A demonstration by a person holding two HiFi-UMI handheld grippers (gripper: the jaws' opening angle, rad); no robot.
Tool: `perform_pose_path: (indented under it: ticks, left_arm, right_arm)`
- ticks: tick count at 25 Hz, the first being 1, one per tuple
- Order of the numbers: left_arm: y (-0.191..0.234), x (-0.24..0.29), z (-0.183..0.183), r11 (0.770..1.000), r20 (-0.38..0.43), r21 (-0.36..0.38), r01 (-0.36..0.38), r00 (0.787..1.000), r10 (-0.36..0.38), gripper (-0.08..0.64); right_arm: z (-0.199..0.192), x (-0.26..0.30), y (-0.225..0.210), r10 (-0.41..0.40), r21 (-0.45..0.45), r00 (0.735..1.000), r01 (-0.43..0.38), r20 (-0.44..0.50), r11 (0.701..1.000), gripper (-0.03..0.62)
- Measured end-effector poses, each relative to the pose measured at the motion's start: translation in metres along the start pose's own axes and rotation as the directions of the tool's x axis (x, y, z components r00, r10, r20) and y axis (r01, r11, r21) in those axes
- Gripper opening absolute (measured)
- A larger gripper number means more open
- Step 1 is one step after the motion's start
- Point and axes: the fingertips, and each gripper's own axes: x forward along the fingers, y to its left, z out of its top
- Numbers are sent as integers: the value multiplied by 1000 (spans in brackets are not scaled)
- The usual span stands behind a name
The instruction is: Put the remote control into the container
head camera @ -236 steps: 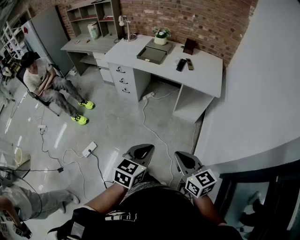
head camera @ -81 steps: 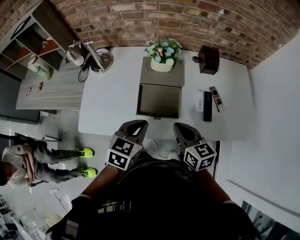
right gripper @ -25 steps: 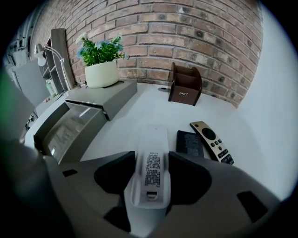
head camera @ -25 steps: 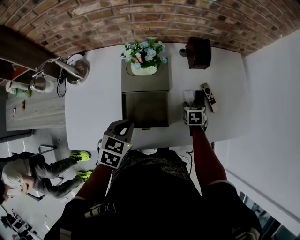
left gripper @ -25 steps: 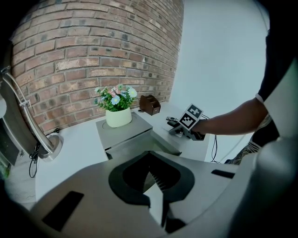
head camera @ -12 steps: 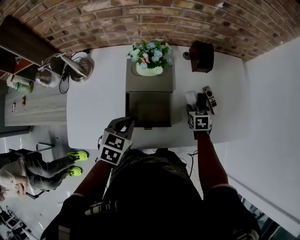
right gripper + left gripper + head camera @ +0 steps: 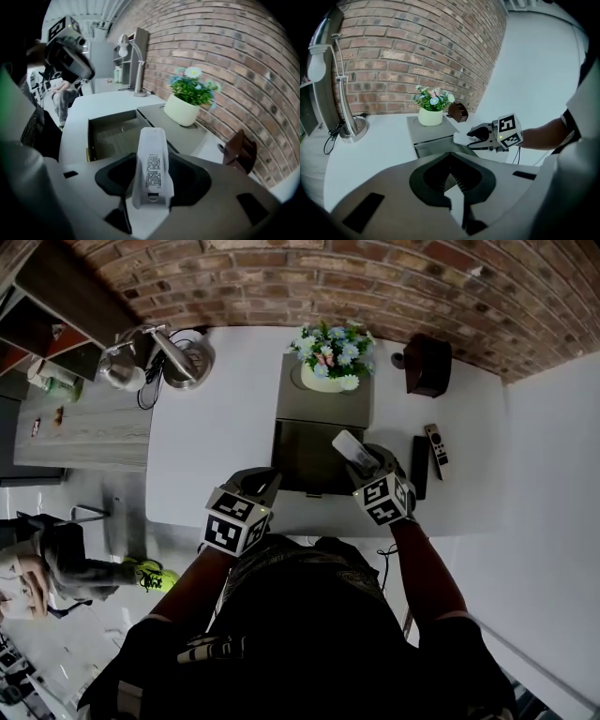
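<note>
Over the right side of the open container [image 7: 298, 457], clear of its floor: white remote control [image 7: 152, 161], pinched at the lower end by the right gripper [image 7: 367, 463], jaws closed onto its sides, longer upper end jutting forward unsupported. Left gripper [image 7: 251, 484] idle at the desk's near edge, jaws together on nothing.

Likely trouble: pivoting or sliding out of so low a hold, given smooth plastic against the jaws. If released this close to the right wall, liable to strike the rim and end up half out, or down on the desk [image 7: 216, 446] toward the black remote [image 7: 419, 466] and the slim grey one [image 7: 437, 445]. Better carried further left and lowered first.

Remote slim, round-cornered and matte, with printed label and battery-cover notch facing up. Container shallow, rectangular, dull grey, with straight thin walls; probably hard enough to bounce a dropped remote. Behind it, a flat grey panel [image 7: 352, 411] bearing a cream flower pot [image 7: 328, 376].
</note>
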Motion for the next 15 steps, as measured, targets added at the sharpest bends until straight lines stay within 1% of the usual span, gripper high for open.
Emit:
perform_pose_path:
  ticks: [2, 3, 7, 9, 13, 15]
  left_arm:
    - [3, -6, -3, 1000, 1, 8, -17, 1000, 17, 5]
    - [5, -8, -5, 1000, 3, 10, -25, 1000, 25, 5]
    - [8, -20, -13, 999, 17, -18, -50, 999, 50, 5]
    - [11, -26, -18, 997, 25, -33, -64, 998, 65, 5]
    - [18, -40, -26, 993, 38, -60, -101, 994, 104, 5]
    - [22, -47, -29, 990, 46, -74, -122, 991, 125, 5]
  right_arm:
    - [12, 13, 20, 49, -105, 999, -49, -8, 993, 221]
    - [16, 20, 28, 72, -144, 997, -73, -15, 987, 221]
    - [26, 50, 47, 147, -266, 987, -158, -62, 951, 221]
    - [31, 63, 49, 157, -330, 984, -174, -79, 928, 221]
    - [40, 86, 48, 148, -449, 985, -173, -89, 877, 222]
    - [41, 93, 46, 140, -492, 986, -169, -95, 854, 222]
